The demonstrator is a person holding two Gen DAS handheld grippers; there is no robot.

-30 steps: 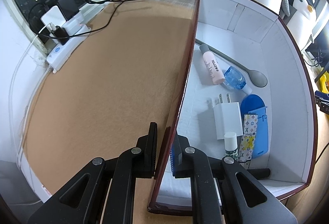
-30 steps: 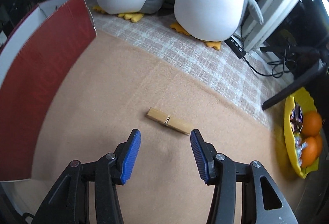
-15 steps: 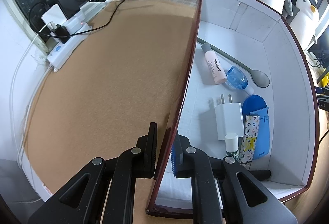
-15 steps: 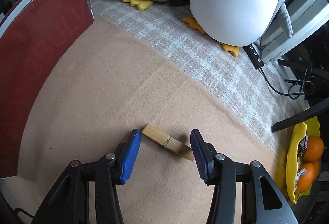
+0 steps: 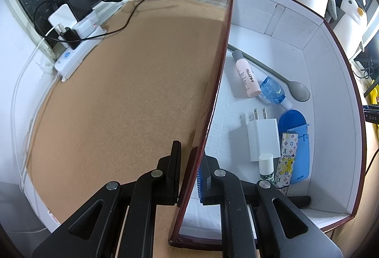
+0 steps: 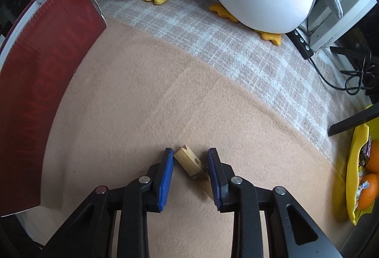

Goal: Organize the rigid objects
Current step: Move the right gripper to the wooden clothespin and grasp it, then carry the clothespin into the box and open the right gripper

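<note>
Right tool [image 6: 189,164] pointing nearly straight down over the clothespin [image 6: 189,162], jaws closing, pin between them but pads not yet pressing on both sides; right end of pin looks to touch the right pad, left pad just clear. Pin flat on the tan blanket [image 6: 146,97], lying diagonal to the jaws, near centre of the table, well right of the box [image 6: 40,73]. Left tool [image 5: 188,177] clamped on the box's left wall [image 5: 213,101], holding it steady; keep that grip. Box interior already holding charger [image 5: 263,137], pink tube [image 5: 247,78], spoon [image 5: 300,91], blue bottle [image 5: 272,90], blue case [image 5: 297,146], patterned stick [image 5: 287,161], small vial [image 5: 265,166]. For a clean pick: expect the diagonal pin to swivel as pads meet it, so close slowly and let it square up rather than squirt out. Better to bite mid-body, not the tip near the spring. Keep fingertips just clear of the blanket to avoid pinching fabric. Confirm both pads seated before lifting. Then straight up, carry left over the red wall, drop into free floor at the box's far end. Risk, as judged: corner-only grip letting the pin twist out on lift.
</note>
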